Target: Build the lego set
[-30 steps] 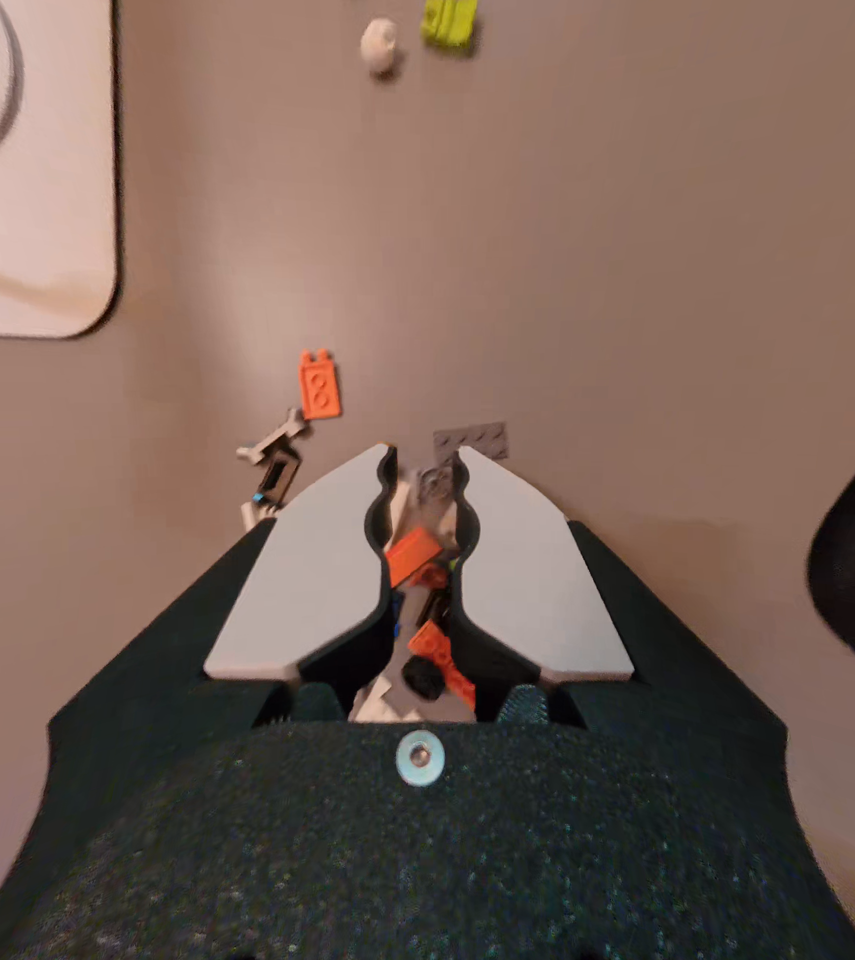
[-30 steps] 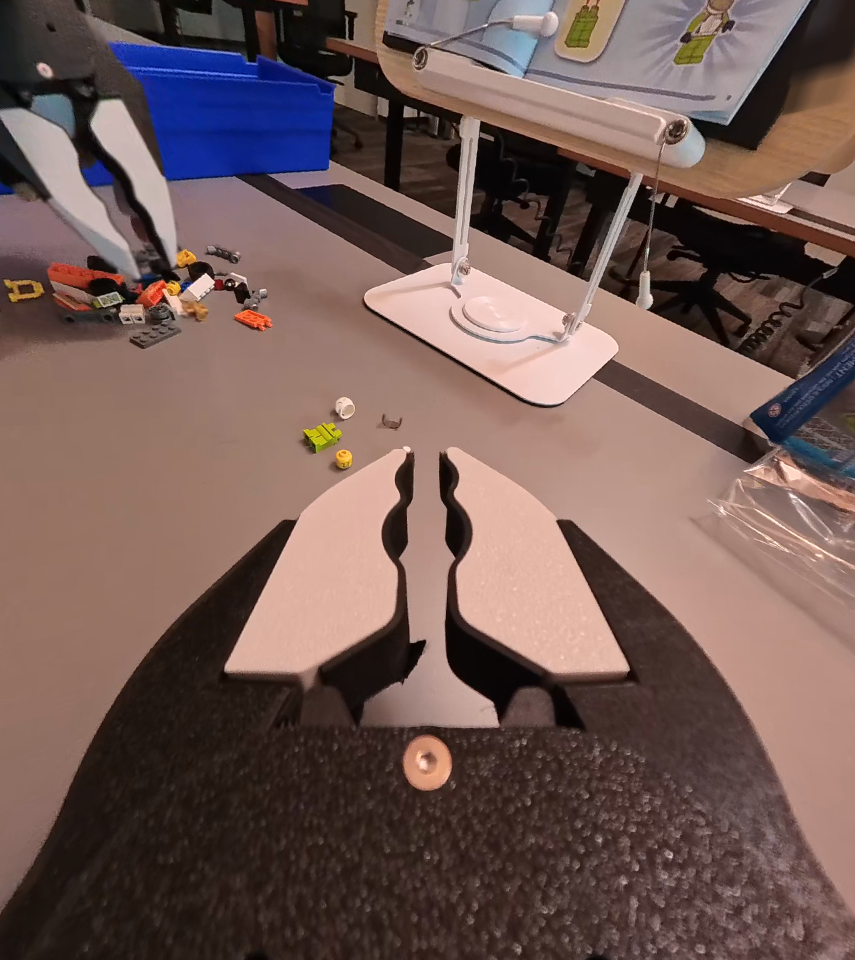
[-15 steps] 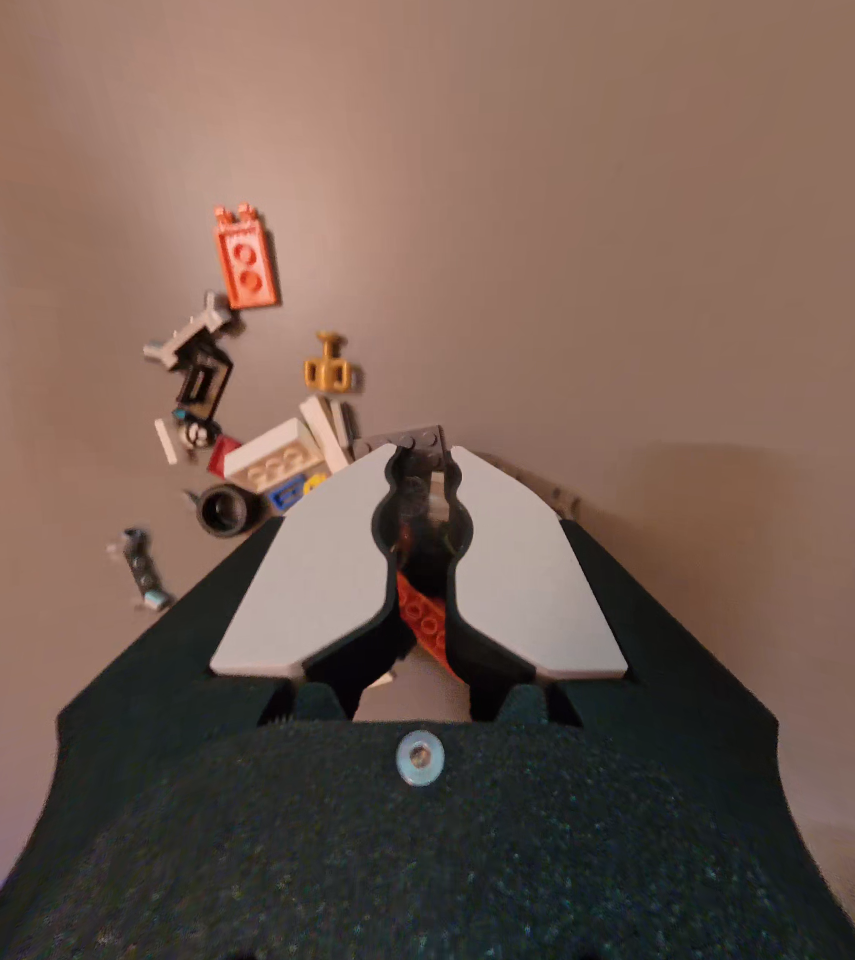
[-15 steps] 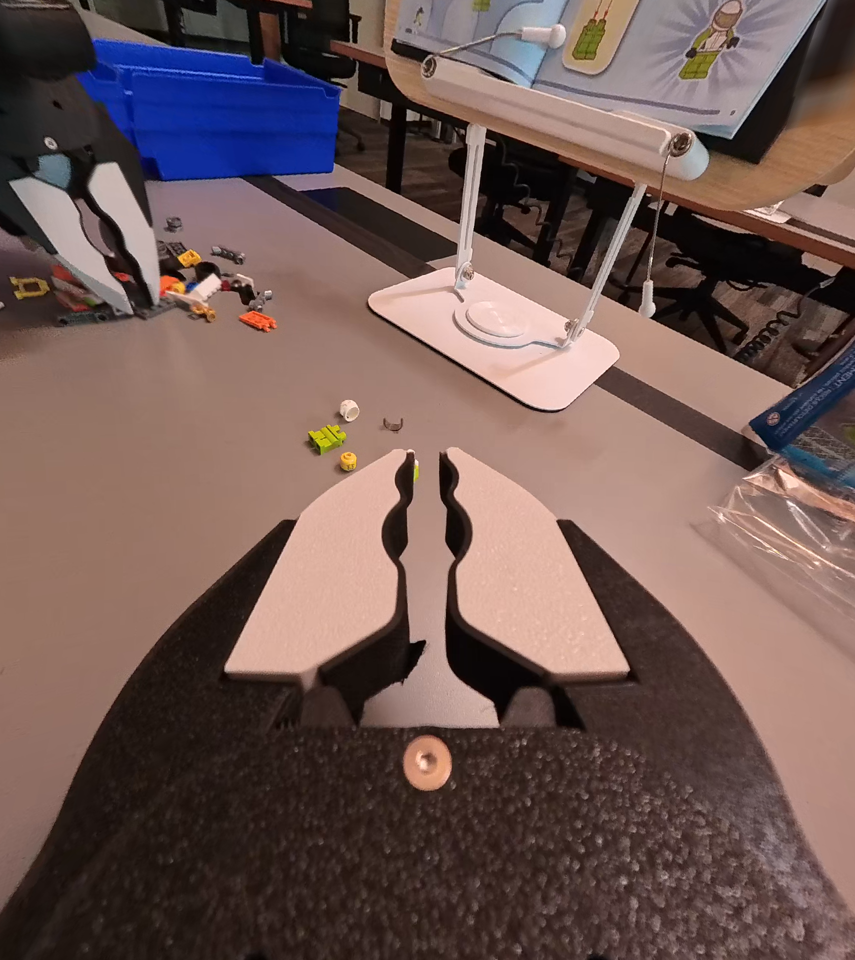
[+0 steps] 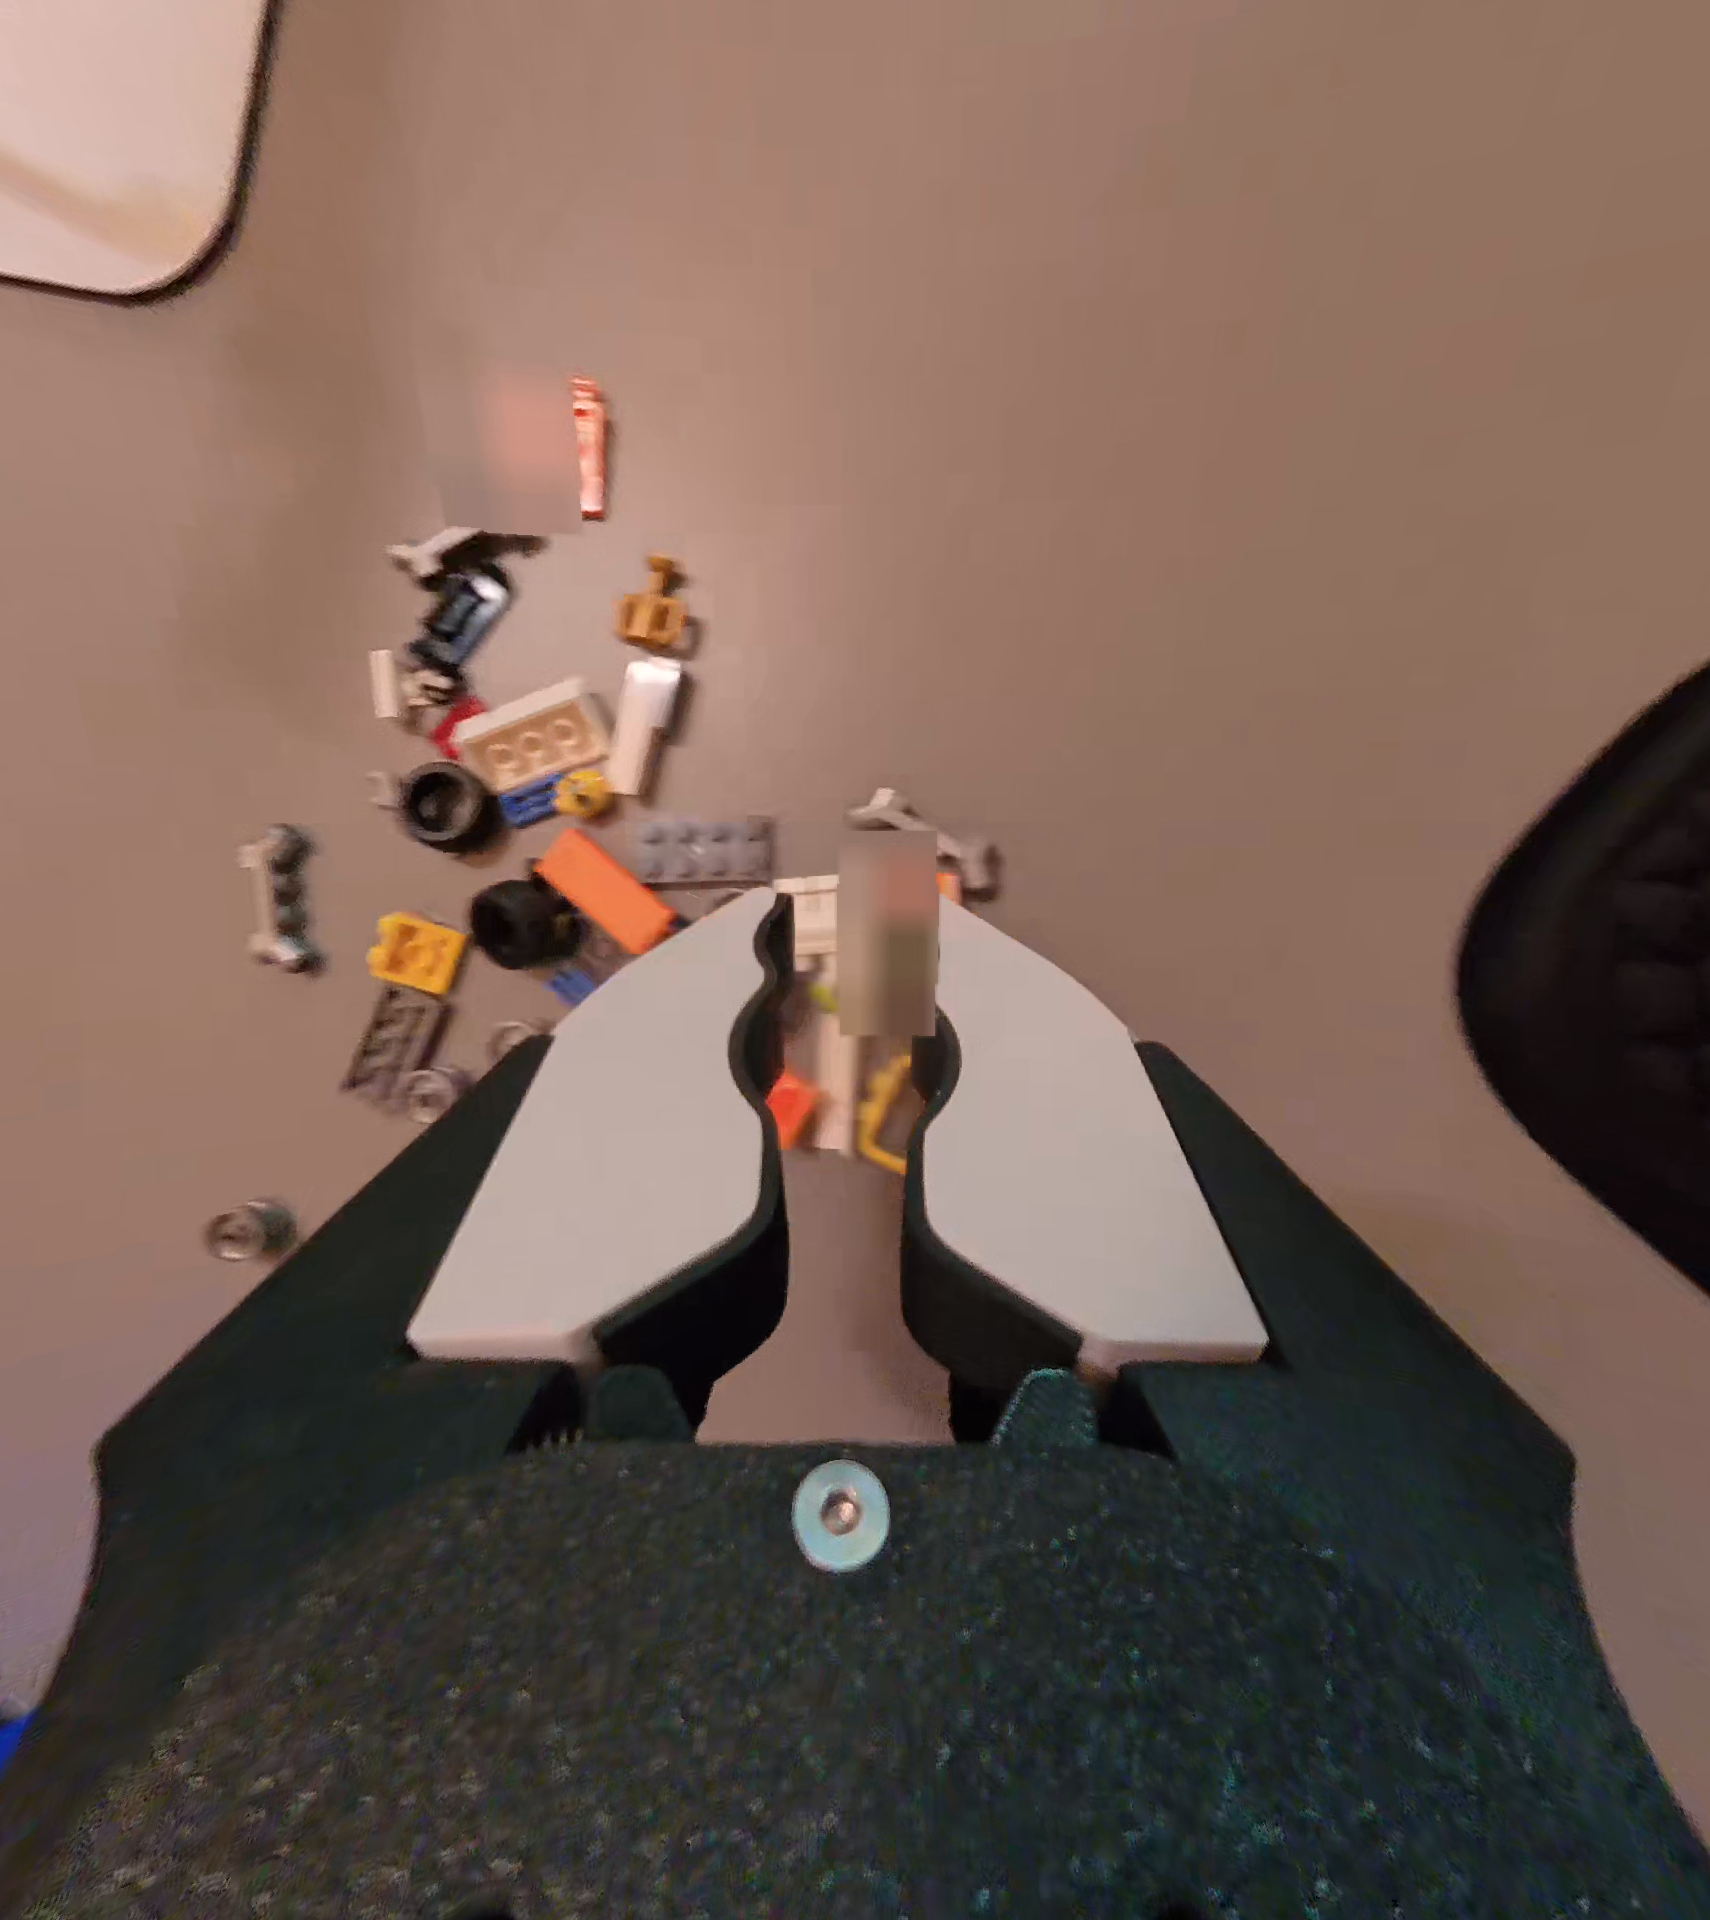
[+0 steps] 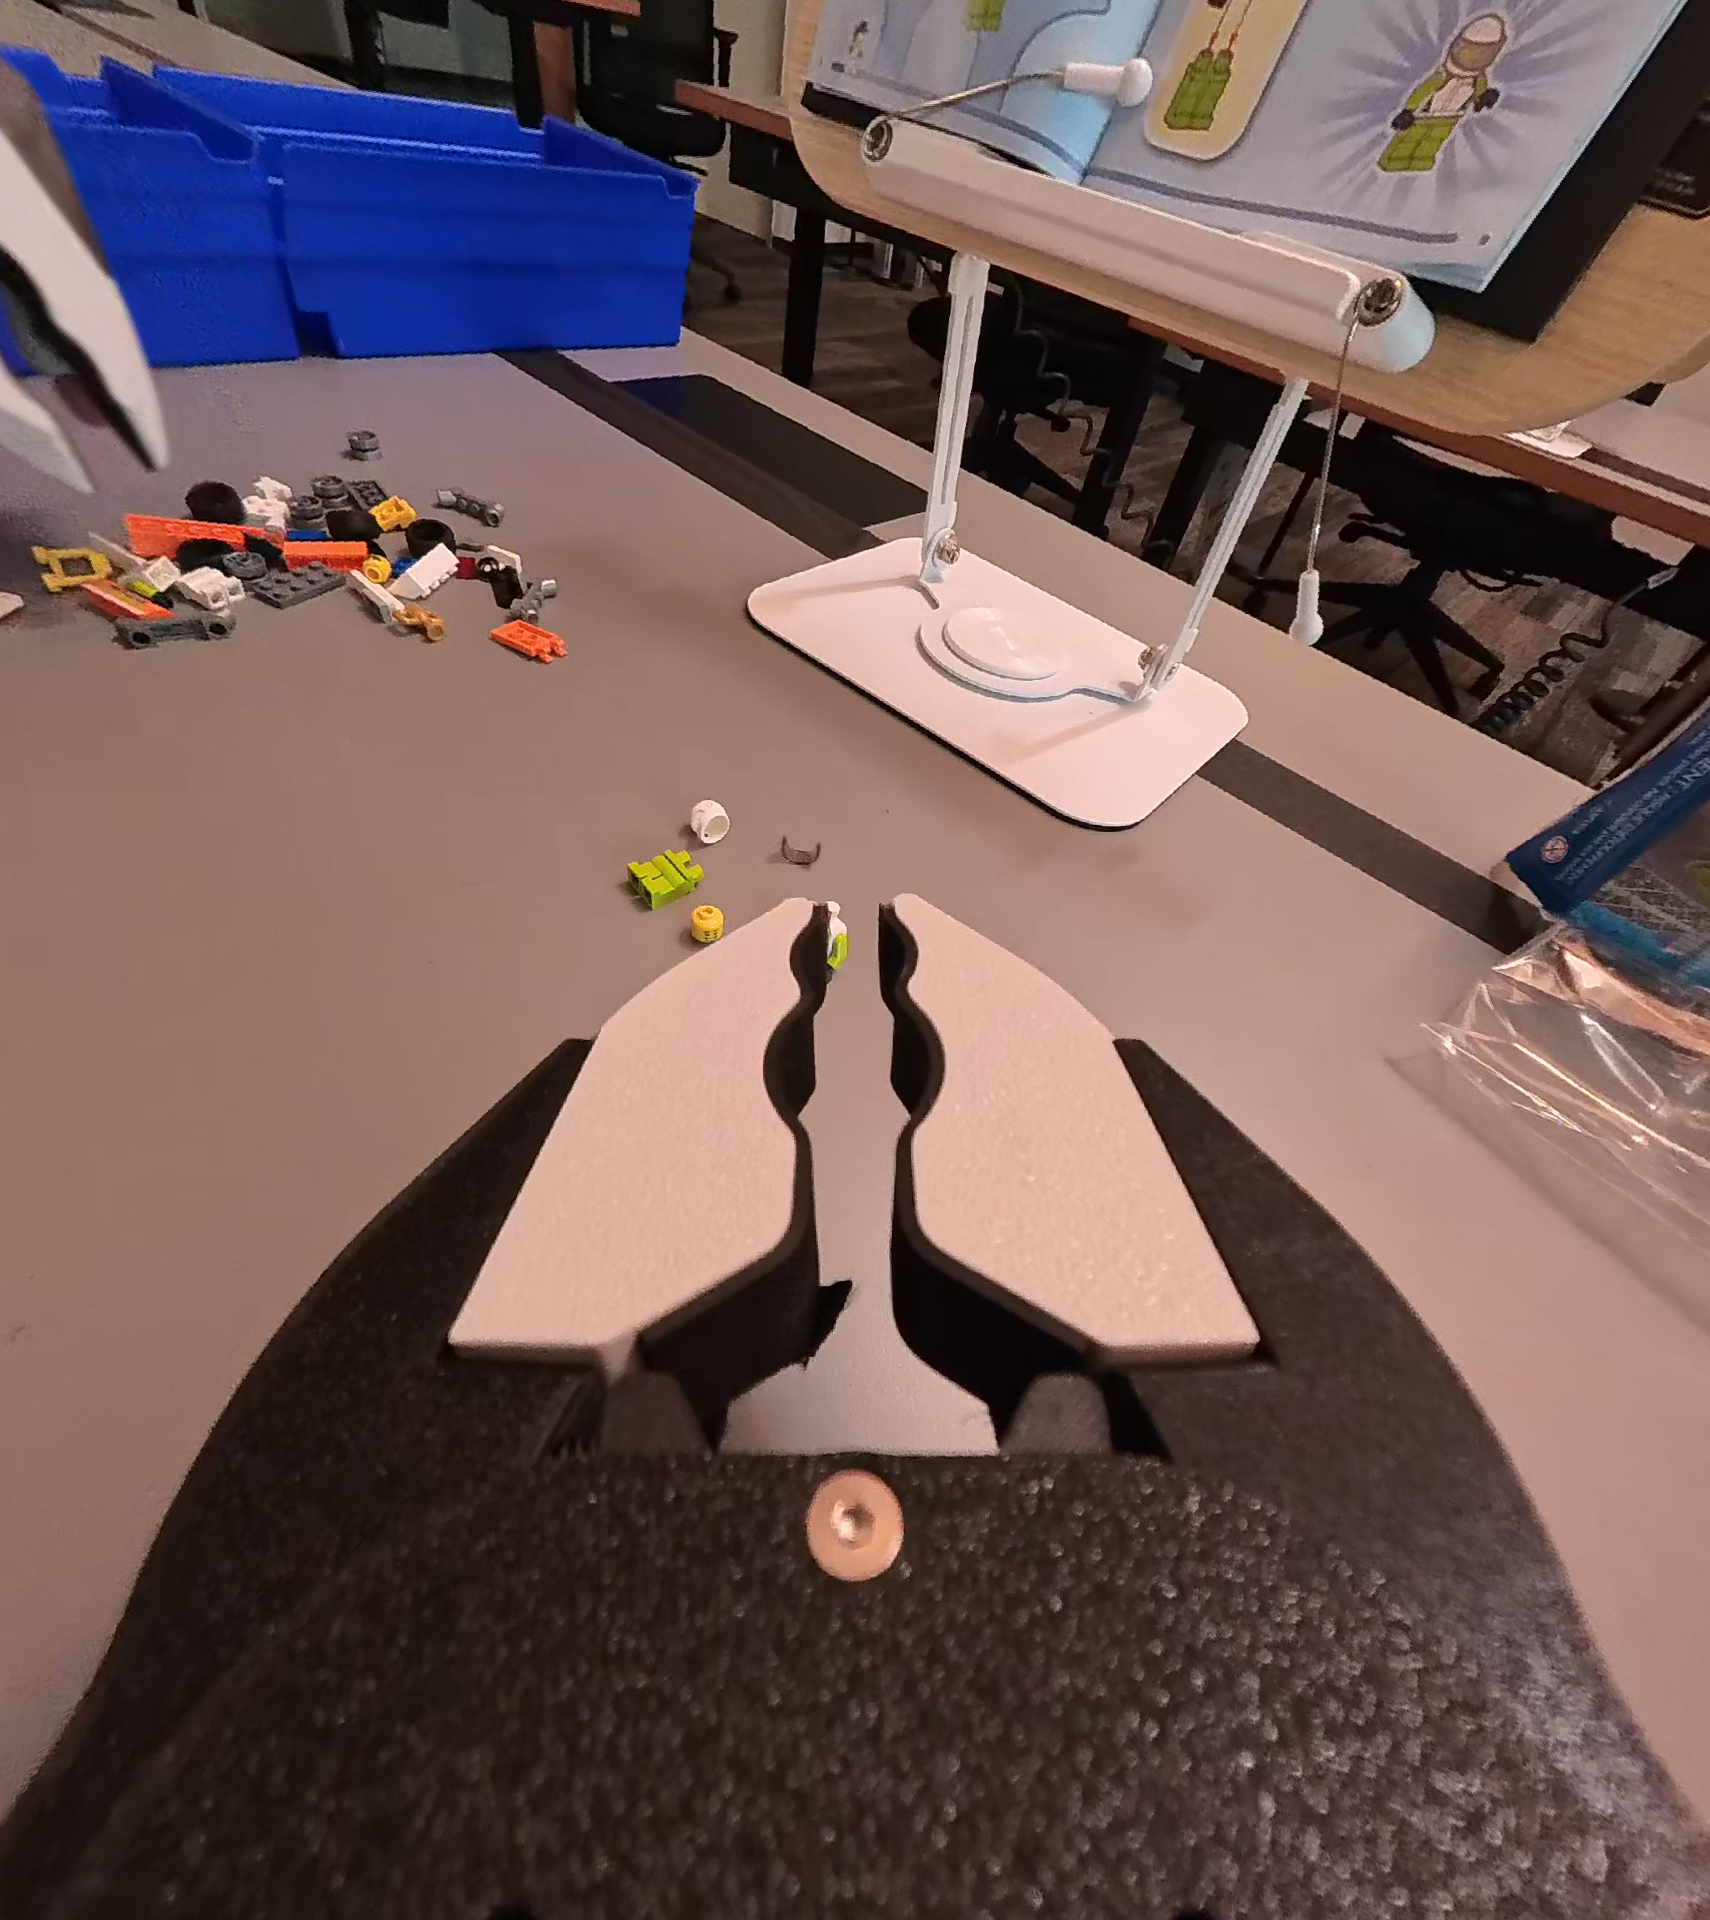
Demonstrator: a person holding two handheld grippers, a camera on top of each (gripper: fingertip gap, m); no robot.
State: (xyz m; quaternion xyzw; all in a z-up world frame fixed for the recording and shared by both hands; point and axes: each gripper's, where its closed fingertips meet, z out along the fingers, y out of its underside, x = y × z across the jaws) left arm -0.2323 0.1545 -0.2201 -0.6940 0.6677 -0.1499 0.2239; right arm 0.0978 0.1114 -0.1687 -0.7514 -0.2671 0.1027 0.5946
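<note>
A pile of loose Lego pieces [image 5: 560, 831] lies on the grey table: orange, white, dark grey and yellow parts and black tyres. My left gripper [image 5: 856, 909] hovers over the pile's right side, jaws a little apart, nothing gripped. The right wrist view shows it [image 6: 108, 457] raised above the pile [image 6: 290, 551]. My right gripper [image 6: 851, 909] rests low over the table, jaws narrowly apart. A tiny white-and-lime piece [image 6: 835, 940] sits by its left fingertip. Lime legs [image 6: 664, 878], a yellow head [image 6: 706, 923] and a white round piece [image 6: 710, 820] lie just ahead.
A white book stand [image 6: 1038, 686] holds the instruction booklet [image 6: 1298, 104] at the back right; its base shows in the left wrist view [image 5: 51, 135]. Blue bins [image 6: 415, 229] stand at the back left. A plastic bag and box [image 6: 1661, 987] lie at the right. Across from one pair of fingers to the other is roughly 35 cm. About 12 cm separates my right fingertips from the yellow head [image 6: 706, 923].
My left gripper has lifted off the pile, where its tips were down among the pieces, and now hangs above it. My right gripper has barely moved.
</note>
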